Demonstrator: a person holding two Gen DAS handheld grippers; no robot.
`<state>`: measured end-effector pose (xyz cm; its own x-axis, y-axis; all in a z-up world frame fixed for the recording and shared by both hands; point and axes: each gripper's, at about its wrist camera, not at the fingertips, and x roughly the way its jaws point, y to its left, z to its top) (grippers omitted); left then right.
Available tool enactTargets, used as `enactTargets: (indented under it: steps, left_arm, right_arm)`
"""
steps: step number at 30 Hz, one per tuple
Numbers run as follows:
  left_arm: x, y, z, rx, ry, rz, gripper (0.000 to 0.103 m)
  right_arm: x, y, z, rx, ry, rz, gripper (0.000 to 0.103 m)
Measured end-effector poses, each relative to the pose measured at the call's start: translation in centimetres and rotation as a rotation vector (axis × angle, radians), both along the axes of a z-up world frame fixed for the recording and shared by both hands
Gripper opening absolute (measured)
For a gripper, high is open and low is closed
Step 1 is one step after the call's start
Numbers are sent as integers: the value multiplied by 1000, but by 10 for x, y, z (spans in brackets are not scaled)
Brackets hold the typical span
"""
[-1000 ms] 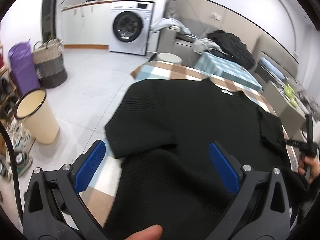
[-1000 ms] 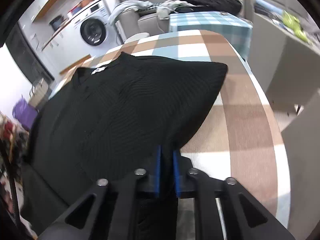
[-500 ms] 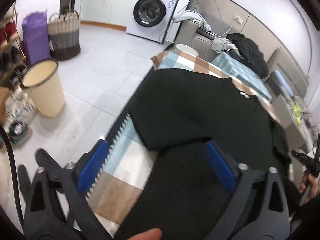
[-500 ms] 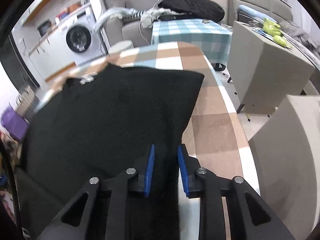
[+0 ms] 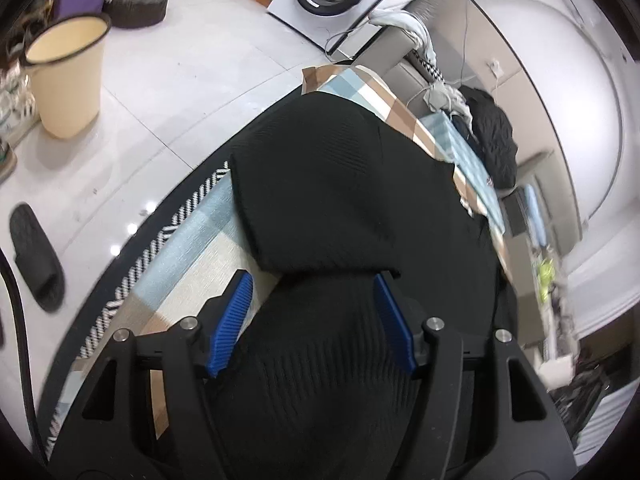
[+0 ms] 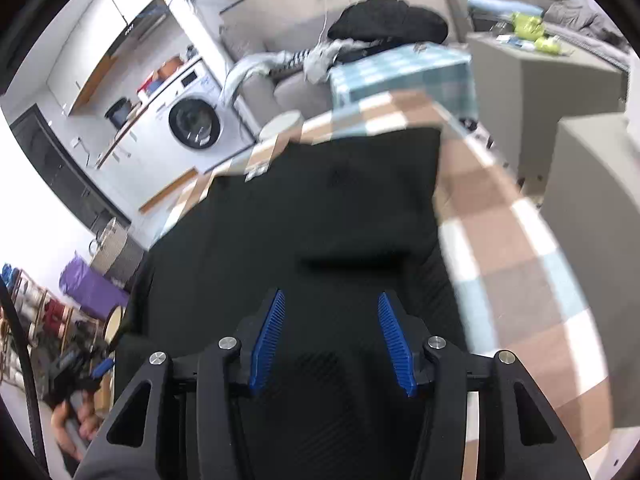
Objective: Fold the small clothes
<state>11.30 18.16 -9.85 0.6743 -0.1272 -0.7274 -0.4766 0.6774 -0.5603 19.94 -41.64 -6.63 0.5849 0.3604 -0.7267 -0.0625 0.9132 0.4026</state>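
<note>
The left tongs [image 5: 310, 320] are wide apart, with one blue pad [image 5: 230, 322] at 9 o'clock and the other at 3 o'clock. They point up toward 12 o'clock and squeeze nothing. The right tongs [image 6: 332, 342] are wide apart too, with a blue pad [image 6: 268, 340] on each side. They also point toward 12 o'clock and squeeze nothing. In the right view, a bare hand [image 6: 70, 424] shows at 8 o'clock, low in the corner.

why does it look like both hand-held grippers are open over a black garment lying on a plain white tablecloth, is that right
Nearly. Both the left hand-held gripper and right hand-held gripper are open over the black garment, but the tablecloth is checked brown, blue and white, as the right wrist view shows.
</note>
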Motion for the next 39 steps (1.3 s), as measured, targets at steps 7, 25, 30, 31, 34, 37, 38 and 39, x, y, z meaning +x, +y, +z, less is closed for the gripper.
enactTargets:
  steps: [7,25,30,31,34,37,38,39]
  left_arm:
    - [25,14,-13,6,2,95,45]
    - [163,-100,103,394,-270,-258,4]
    - [187,-144,72,274,-196,-497,30]
    - [186,-140,69,265,-183,-485,39]
    - [173,-119,61,233,-185,-427,52]
    - [151,-95,54,260,-150,-367,52]
    - [147,-87,52,260,-138,-345,52]
    - [142,-82,50,263,-130,-332,52]
  right_arm:
    - [-5,30,-27,35,53,52,50]
    - [-7,18,-32,75,45,4,50]
    - [-9,12,-32,65,48,-8,50]
    - [-9,11,-32,63,51,-11,50]
    - [-12,7,-34,63,55,-11,50]
    - [-13,6,-33,60,53,-10,50]
    - [-13,6,-33,60,53,-10,50]
    - [-14,7,-33,60,53,-9,50]
